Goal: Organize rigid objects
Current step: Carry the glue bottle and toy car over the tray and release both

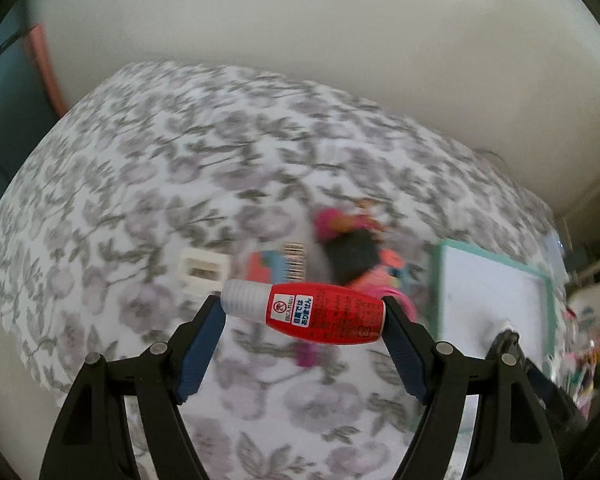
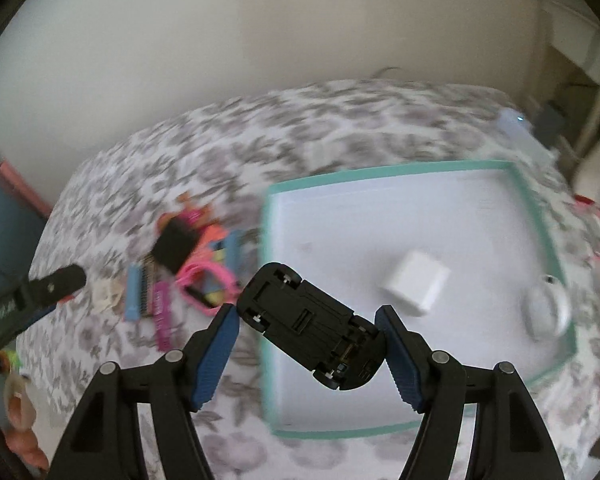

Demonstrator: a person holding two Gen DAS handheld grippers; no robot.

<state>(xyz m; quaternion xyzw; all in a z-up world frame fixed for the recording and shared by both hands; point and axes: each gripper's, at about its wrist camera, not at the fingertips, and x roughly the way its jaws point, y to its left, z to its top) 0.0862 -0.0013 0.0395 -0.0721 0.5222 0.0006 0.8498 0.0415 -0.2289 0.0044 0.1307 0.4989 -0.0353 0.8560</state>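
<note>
Left gripper (image 1: 303, 310) is pinching a red bottle (image 1: 320, 312) end to end: one pad on the clear ribbed cap, the other on the base. The bottle lies crosswise between the pads, in the air above the floral cloth (image 1: 140, 184). My read: the lengthwise pinch is used because the rounded body would slip out of a side grip.

Below and beyond it, still loose on the cloth — a white clip-like piece (image 1: 200, 270), a barcoded card, and a blurred pink, black and orange pile (image 1: 356, 248). These look like the unsorted items.

Right of the pile is the teal-rimmed tray (image 2: 540, 216), white inside. It holds two things: a white block (image 2: 416, 284) near the middle and a rounded white object (image 2: 546, 312) against the right rim. The rest of the tray floor is bare.

Right gripper (image 2: 306, 328) is clamped on a black toy car (image 2: 310, 324), underside toward the camera, wheels and chassis showing. The pads bear on nose and tail, and the car sits at a diagonal. It hangs over the tray's left rim — likely next to drop in. Heavy blur in both views, so small items in the pile can't be identified.
</note>
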